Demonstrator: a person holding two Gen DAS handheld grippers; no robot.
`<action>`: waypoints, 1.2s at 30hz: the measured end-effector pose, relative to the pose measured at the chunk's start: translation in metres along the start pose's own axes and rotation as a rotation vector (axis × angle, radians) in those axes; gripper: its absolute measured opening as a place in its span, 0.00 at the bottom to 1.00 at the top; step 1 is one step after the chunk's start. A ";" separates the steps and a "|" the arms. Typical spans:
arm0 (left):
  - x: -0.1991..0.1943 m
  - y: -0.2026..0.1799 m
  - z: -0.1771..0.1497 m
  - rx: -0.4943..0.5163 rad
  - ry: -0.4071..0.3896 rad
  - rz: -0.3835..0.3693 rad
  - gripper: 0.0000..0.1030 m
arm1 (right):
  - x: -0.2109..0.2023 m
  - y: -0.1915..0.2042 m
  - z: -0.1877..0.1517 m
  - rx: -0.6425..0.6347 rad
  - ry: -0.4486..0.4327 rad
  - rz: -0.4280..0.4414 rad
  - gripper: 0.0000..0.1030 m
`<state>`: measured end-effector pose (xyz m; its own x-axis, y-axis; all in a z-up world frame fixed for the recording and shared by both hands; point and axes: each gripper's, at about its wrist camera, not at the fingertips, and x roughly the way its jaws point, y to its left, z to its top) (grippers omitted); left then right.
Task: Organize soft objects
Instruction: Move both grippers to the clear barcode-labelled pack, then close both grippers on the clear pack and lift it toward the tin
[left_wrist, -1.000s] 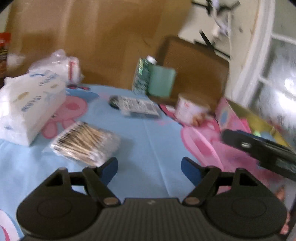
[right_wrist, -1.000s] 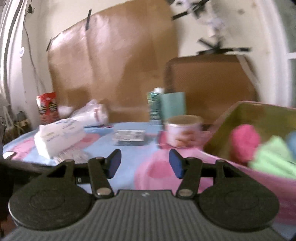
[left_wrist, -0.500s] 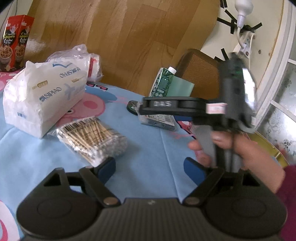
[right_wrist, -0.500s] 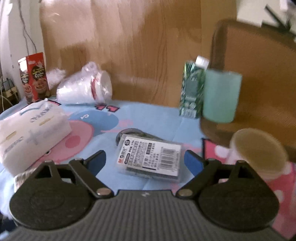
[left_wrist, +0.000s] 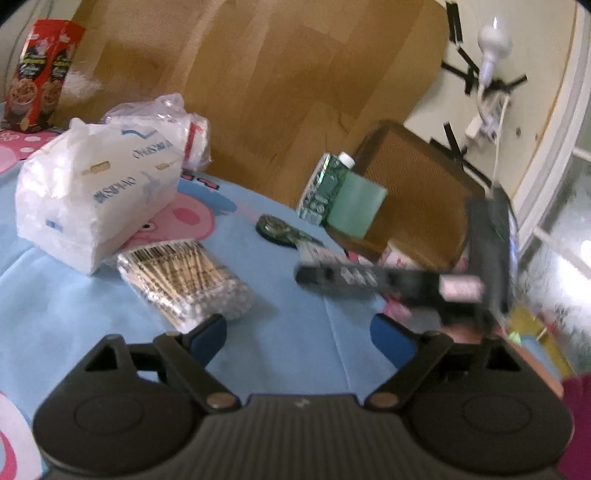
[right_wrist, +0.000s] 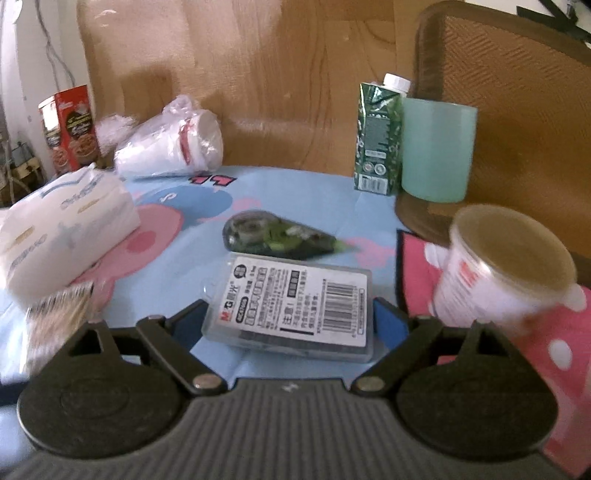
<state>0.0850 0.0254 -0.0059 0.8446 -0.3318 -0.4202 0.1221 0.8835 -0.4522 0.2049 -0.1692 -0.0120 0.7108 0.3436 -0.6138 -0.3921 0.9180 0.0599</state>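
Right gripper (right_wrist: 286, 323): fingers apart, flanking flat clear plastic case (right_wrist: 295, 310) (labelled, rectangular).
Left gripper (left_wrist: 299, 332): fingers apart, empty.

My left wrist camera looks down from higher up across the tablecloth (left_wrist: 295, 325) toward its far edge; my right sits low and close — both catch the tissue pack (left_wrist: 96, 192) (right_wrist: 62, 229) and green carton (left_wrist: 321, 188) (right_wrist: 376, 136).

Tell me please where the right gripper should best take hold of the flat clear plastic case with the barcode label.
Probably across its two short ends, coming low from the near side. The clear plastic case lies flat on the tablecloth, and the right gripper already has its open jaws beside both ends.
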 end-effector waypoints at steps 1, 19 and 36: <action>-0.001 0.001 0.000 -0.006 -0.005 0.000 0.86 | -0.001 0.000 -0.003 -0.009 0.003 0.009 0.92; 0.008 -0.004 0.001 0.030 0.056 0.015 0.91 | -0.139 0.021 -0.120 -0.285 -0.073 0.105 1.00; 0.005 -0.086 -0.043 0.269 0.263 -0.189 0.59 | -0.151 0.043 -0.144 -0.112 -0.150 0.027 0.76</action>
<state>0.0563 -0.0667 -0.0024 0.6368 -0.5382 -0.5521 0.4231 0.8425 -0.3333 -0.0028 -0.2104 -0.0302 0.7749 0.4008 -0.4887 -0.4684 0.8833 -0.0183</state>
